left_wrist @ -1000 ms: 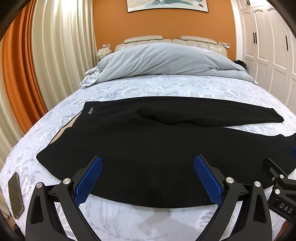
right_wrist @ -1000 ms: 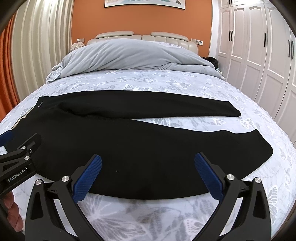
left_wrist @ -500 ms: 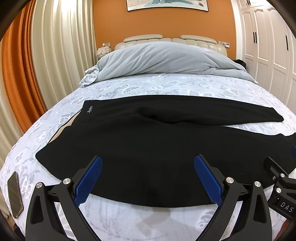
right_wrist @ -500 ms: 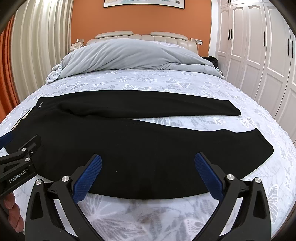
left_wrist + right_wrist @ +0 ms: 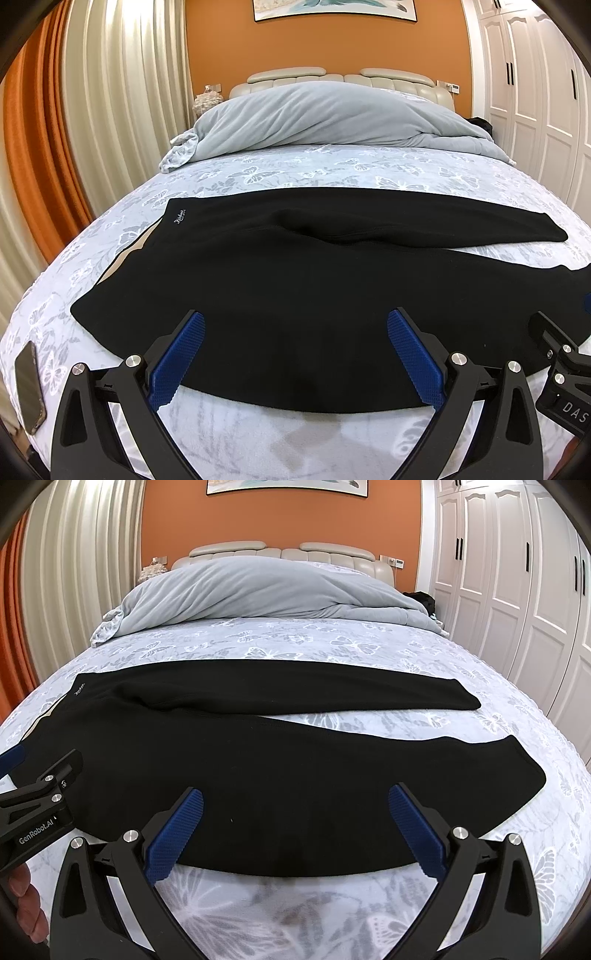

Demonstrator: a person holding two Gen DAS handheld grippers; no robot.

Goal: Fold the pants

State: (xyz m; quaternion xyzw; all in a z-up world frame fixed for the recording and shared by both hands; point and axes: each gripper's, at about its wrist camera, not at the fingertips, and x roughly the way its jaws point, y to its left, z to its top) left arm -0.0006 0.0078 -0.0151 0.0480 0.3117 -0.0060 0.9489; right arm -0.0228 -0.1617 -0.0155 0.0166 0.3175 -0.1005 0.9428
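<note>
Right wrist view: "GenRobot.AI" on left gripper (image 5: 40, 805); black pants (image 5: 280, 760) flat; both grippers' fingers apart.

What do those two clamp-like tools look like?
Both, the left gripper and right gripper, have black angular frames with silver screws and blue ridged pads on the fingers. White lettering reads "GenRobot.AI" on the left, "DAS" on the right.

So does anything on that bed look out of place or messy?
A phone lies near the bed's left edge, an odd spot. The black pants lie flat, legs splayed apart, a tan lining showing at the waist. The grey duvet is bunched at the headboard.
</note>
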